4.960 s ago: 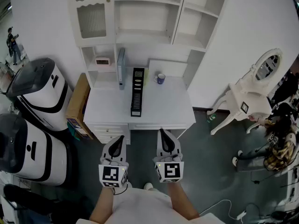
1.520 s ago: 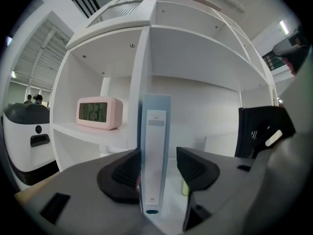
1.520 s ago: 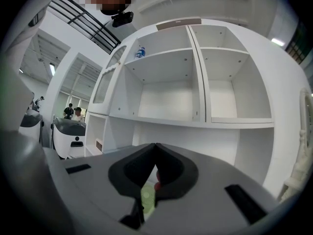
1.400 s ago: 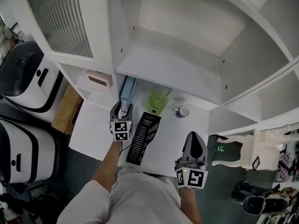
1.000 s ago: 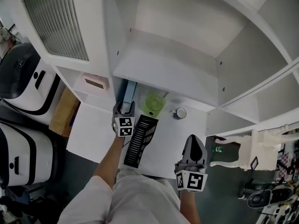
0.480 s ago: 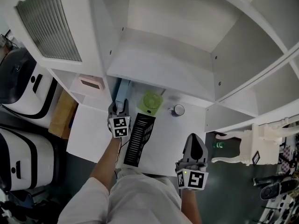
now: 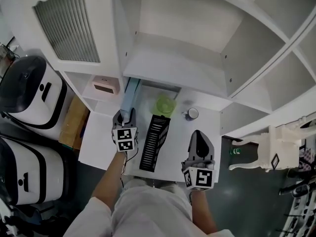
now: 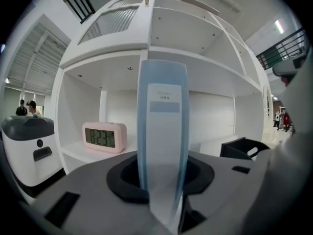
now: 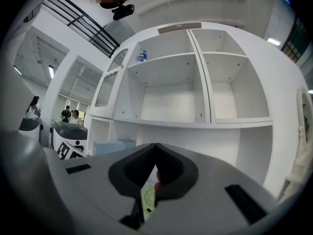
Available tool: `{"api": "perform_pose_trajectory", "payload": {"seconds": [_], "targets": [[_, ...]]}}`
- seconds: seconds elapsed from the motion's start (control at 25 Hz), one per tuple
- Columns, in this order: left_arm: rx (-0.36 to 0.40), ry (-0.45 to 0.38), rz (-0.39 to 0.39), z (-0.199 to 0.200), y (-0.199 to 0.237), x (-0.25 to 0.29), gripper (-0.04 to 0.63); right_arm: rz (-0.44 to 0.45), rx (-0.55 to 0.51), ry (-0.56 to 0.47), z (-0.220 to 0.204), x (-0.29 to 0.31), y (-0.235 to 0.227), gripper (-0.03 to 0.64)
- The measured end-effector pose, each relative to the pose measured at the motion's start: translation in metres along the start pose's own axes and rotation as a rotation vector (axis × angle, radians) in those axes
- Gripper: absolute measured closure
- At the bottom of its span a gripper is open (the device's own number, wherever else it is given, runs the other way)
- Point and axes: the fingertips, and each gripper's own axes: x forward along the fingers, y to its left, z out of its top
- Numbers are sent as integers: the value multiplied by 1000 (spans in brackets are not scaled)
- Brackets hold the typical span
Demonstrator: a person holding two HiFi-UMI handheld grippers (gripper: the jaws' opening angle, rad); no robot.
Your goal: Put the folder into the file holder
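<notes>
At the far left of the head view stand two big white machines with dark tops, and beside them a brown cardboard box leans against the side of the white desk. On a low side shelf of the white shelf unit sits a pink alarm clock.

Just right of the clock comes the left gripper. Its jaws have just been closing, and the light blue folder stands between them. The dark pads press on both of its sides, so it is clenched on the folder. The folder is upright with its narrow spine and a pale label facing the gripper. It is at the back left part of the desk, under the lowest shelf board, and just left of the file holder, not inside it. Whether its lower edge touches the desk cannot be told.

The black file holder lies along the middle of the desk, with slots in its side. Behind it stand a small green fan and, more to the right, a mug.

The right gripper hovers over the right front part of the desk, well apart from the folder. Its jaws are together and grasp nothing; only a thin slit between them shows a piece of the fan.

Further right, on the dark floor, stands a white chair.
</notes>
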Motion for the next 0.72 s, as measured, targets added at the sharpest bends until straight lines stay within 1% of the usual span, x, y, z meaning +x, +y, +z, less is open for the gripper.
{"api": "perform_pose_trajectory", "payload": {"seconds": [0.28, 0.52, 0.72], "targets": [[1, 3, -46, 14, 1, -56, 463, -21, 31, -14, 10, -18, 21, 618], [-7, 1, -38, 24, 2, -112, 462, 8, 27, -39, 24, -45, 31, 618], [-6, -16, -9, 34, -8, -176, 462, 42, 54, -49, 22, -79, 31, 618]]}}
